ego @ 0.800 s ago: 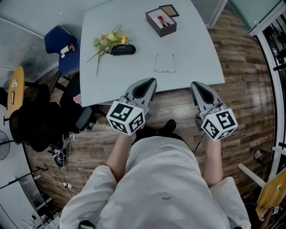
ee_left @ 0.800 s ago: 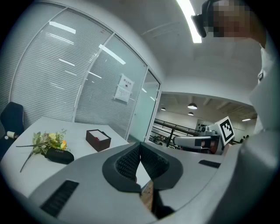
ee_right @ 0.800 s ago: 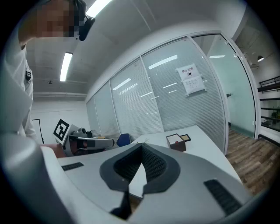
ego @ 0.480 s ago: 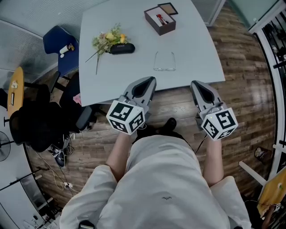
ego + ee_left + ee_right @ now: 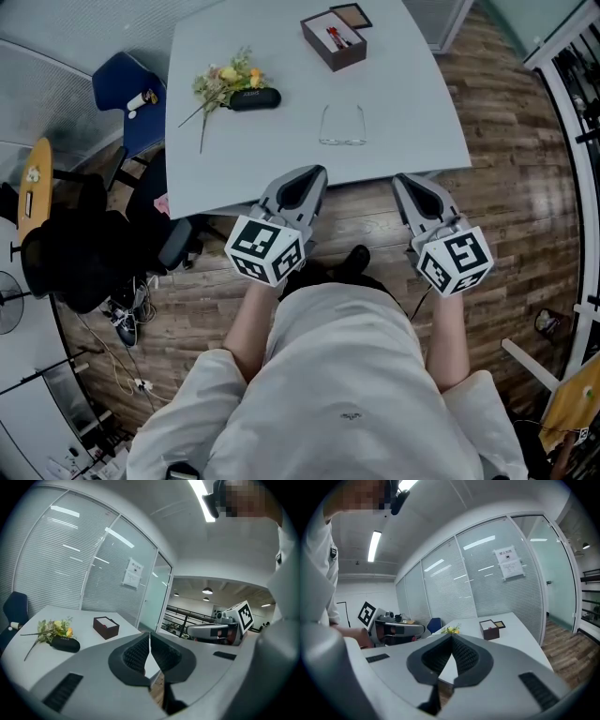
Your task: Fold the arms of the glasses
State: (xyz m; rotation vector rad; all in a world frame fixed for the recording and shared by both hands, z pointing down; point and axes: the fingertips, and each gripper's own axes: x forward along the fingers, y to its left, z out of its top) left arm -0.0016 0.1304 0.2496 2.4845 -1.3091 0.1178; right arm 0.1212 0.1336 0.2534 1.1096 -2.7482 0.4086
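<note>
2 grippers, both empty.

- Left gripper point(image 5: 312, 174): jaws pressed together with nothing between them, as the left gripper view shows. It is held short of the near edge of the table point(image 5: 216, 169).
- Right gripper point(image 5: 405, 179): jaws likewise together on nothing. It hangs over the wood floor point(image 5: 506, 187), just off the table's near edge.

1 pair of glasses point(image 5: 343, 127): lies on the table at about 1 o'clock from the left gripper and 11 o'clock from the right. Both arms stand out straight from the lenses, unfolded. It is well apart from both grippers.

Other stock on the table:
- 1 black case point(image 5: 255, 98), at 10 o'clock from the glasses.
- 1 bunch of flowers point(image 5: 225, 82), touching the case.
- 1 open box point(image 5: 334, 39), at 12 o'clock from the glasses.

Progress: 0 of 2 arms folded. By this reading the task has not started. The reach to the glasses, a steadying hold on the frame and both folds are left to do.
</note>
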